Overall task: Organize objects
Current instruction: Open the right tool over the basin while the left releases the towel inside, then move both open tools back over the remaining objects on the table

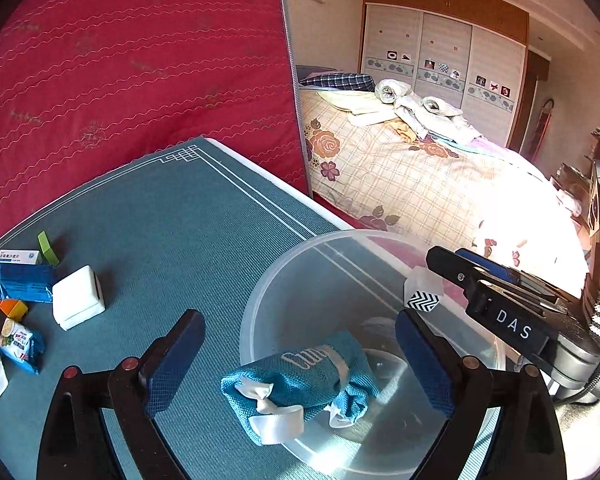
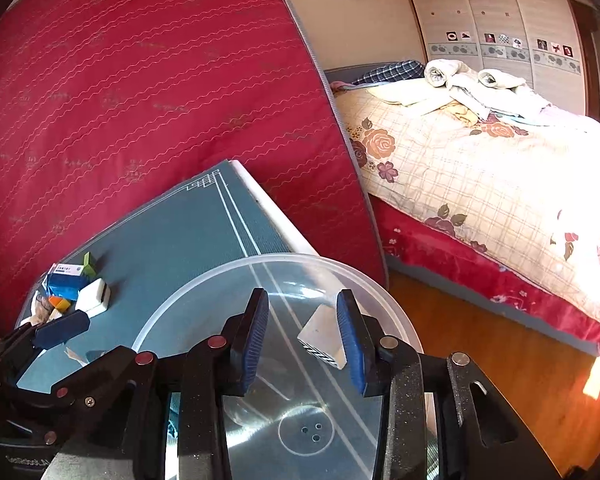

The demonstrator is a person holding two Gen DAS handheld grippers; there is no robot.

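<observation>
A clear plastic bowl stands on the teal table mat. A teal mesh pouch with white ribbon lies over the bowl's near rim, between the fingers of my open left gripper. My right gripper hovers over the bowl with a small white cube with a black zigzag pattern against its right finger; the jaws stand wide and the left pad does not touch the cube. The cube also shows in the left wrist view.
At the table's left lie a white box, a blue packet, a medicine box, a green block, an orange block and a snack packet. A red mattress leans behind. A bed stands to the right.
</observation>
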